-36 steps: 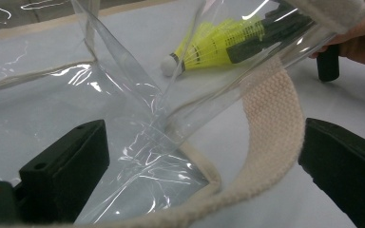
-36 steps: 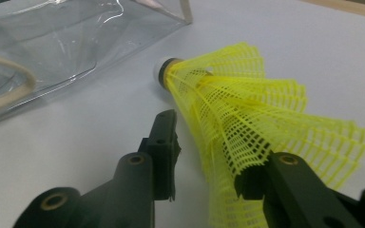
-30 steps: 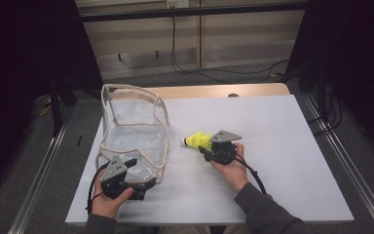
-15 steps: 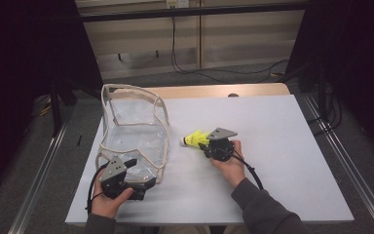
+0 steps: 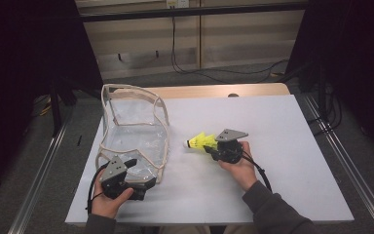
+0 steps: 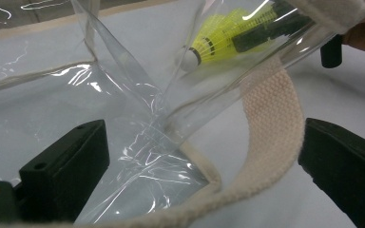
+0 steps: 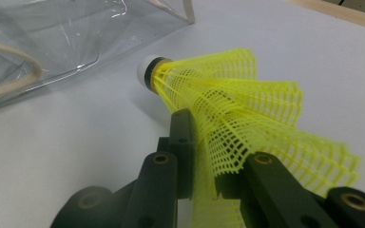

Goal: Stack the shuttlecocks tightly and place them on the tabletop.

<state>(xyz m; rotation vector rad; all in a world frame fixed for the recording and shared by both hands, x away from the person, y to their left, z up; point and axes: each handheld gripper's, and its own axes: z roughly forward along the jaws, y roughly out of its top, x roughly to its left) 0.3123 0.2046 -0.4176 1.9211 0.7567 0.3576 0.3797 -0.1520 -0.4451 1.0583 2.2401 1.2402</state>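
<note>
- Since a second ago, my right gripper (image 5: 213,146) has carried the yellow shuttlecock (image 5: 199,142) a little leftward across the table, closer to the clear bag (image 5: 135,127); my left gripper (image 5: 135,170) has stayed where it was at the bag's near edge.
- The shuttlecock sits in the right gripper's jaws, which are closed on its mesh skirt; in the right gripper view the skirt (image 7: 247,123) is pinched and squashed between the two black jaws, and the white cork tip (image 7: 147,68) points away toward the bag.
- In the high view the shuttlecock is just beside the bag's right side, apart from it, with the cork tip leading; I cannot tell whether it touches the table or hangs just above it.
- The bag is transparent plastic with cream webbing trim, standing open on the left part of the white table (image 5: 297,146). I see nothing inside it.
- In the left gripper view the left gripper's jaws stand wide apart, with the bag's clear corner and a cream strap (image 6: 266,137) lying between them; the jaws are not pressing on either.
- Through the plastic in that view I see the shuttlecock (image 6: 218,38) and the other gripper beyond the bag's wall.
- A hand (image 5: 108,201) holds the left gripper; the other hand (image 5: 239,168) holds the right one.
</note>
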